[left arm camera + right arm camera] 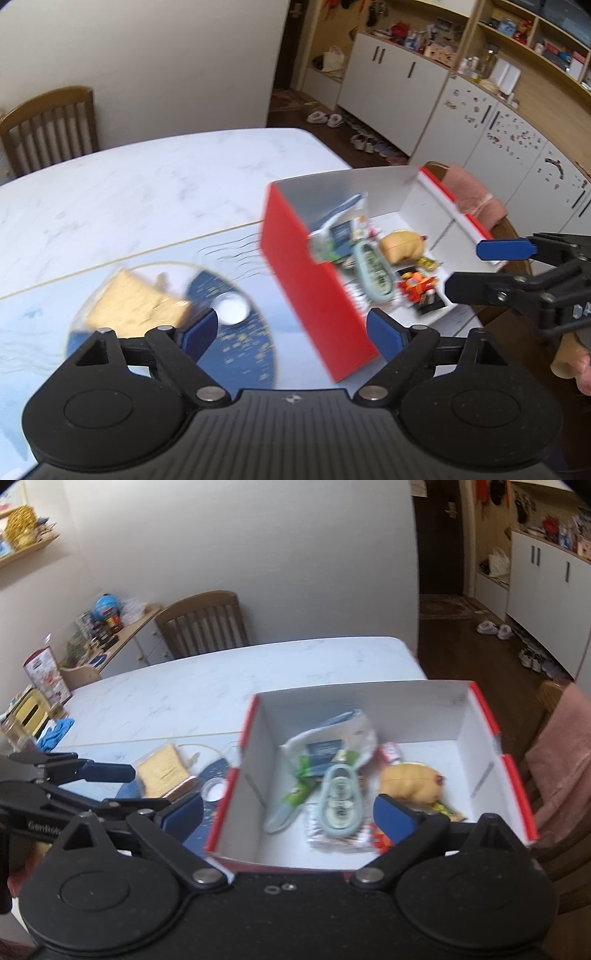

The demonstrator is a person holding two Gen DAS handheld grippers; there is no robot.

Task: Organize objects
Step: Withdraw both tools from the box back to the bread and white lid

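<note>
Objects: most already lie in the red box (513, 775), which sits on the tabletop (147, 192) close in front of both grippers; I make out a pale green oval case (340, 797), a yellow plush toy (410, 782), a white packet with a dark label (332, 738), and a small red-orange toy (417, 286), all loosely heaped
Left gripper (291, 328): jaws wide apart with nothing between them, hanging above the tabletop just beside the box's red outer wall
Right gripper (288, 814): jaws likewise spread and empty, poised over the near edge of the box and looking down into it
Left outside: a tan sponge-like block (136, 306) rests on a blue round mat (240, 343) just to the left of the box, with a small white cup (231, 308) beside it
Step in hand: I judge it a pause between items, both hands free
Next move: probably a reach for the tan block with the left gripper, closing on its sides, lifting it over the red wall and setting it in a bare corner
Caution: the pictures are blurred, so finer details in the heap I cannot tell
Farther off: a wooden chair (207, 624) stands at the far side of the tabletop, and white cabinets (391, 88) line the wall beyond
</note>
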